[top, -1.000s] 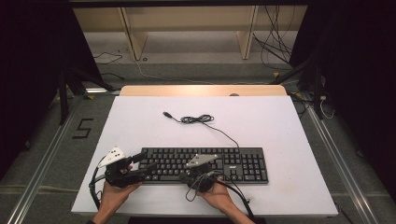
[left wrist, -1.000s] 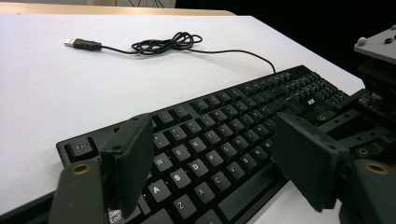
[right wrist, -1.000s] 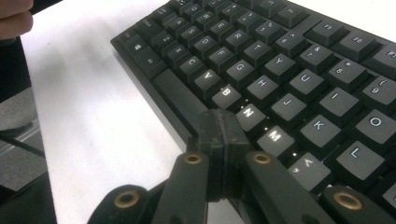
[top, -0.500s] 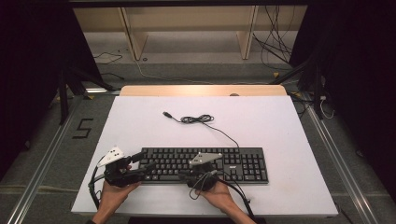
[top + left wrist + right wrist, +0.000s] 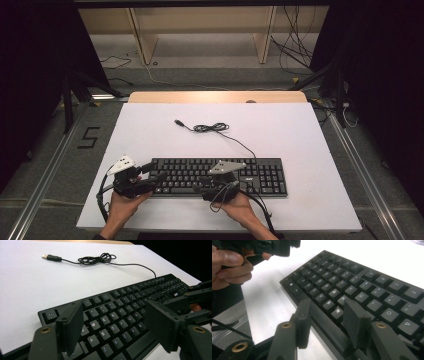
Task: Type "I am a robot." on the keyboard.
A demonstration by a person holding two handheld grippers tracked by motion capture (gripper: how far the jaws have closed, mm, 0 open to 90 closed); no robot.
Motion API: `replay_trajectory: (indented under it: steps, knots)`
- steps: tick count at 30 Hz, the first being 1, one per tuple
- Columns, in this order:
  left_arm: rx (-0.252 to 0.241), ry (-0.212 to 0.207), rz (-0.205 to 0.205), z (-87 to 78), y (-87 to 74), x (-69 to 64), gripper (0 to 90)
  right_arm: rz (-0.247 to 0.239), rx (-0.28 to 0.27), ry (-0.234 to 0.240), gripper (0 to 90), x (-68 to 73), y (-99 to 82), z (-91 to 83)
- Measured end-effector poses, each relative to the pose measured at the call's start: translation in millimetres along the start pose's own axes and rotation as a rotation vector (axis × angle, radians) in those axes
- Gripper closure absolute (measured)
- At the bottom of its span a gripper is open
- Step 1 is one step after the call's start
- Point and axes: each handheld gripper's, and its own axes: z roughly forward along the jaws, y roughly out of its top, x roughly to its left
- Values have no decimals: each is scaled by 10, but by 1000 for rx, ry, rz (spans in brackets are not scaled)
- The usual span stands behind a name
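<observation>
A black keyboard (image 5: pixel 220 176) lies on the white table near its front edge; its thin cable runs back to a loose coil (image 5: pixel 210 128) and a USB plug (image 5: pixel 177 122). My left gripper (image 5: pixel 159 175) is at the keyboard's left end, open. In the left gripper view its gripper (image 5: pixel 116 327) has the jaws spread wide just above the letter keys (image 5: pixel 110 320). My right gripper (image 5: pixel 201 182) is at the front edge near the middle, open. In the right gripper view the gripper (image 5: pixel 328 322) straddles the keyboard's (image 5: pixel 362 285) front rim by the space bar.
The white table top (image 5: pixel 300 130) has free room behind and to the right of the keyboard. A wooden strip (image 5: pixel 215 97) borders its far edge. In the right gripper view, the other hand (image 5: pixel 229 265) and its gripper are close by at the upper left.
The right gripper has crept slightly to the right along the keyboard's front edge. The left gripper and the keyboard stay where they were.
</observation>
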Motion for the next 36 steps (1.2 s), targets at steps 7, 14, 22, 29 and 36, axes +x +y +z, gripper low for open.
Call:
replay_trajectory:
  steps: [7,14,22,29,36]
  knots:
    - [25,-3,-19,82,28,-15,335,5,-29,-4,523,-27,3,-91]
    - [60,0,-5,177,72,-28,396,2,-56,-18,483,-49,-2,-196]
    - [137,-21,34,338,135,-51,569,4,-73,-48,430,-79,-13,-297]
    - [193,-29,71,475,169,-80,768,8,-81,-61,421,-95,-34,-369]
    - [226,-24,80,570,189,-65,875,1,-82,-72,403,-90,-54,-403]
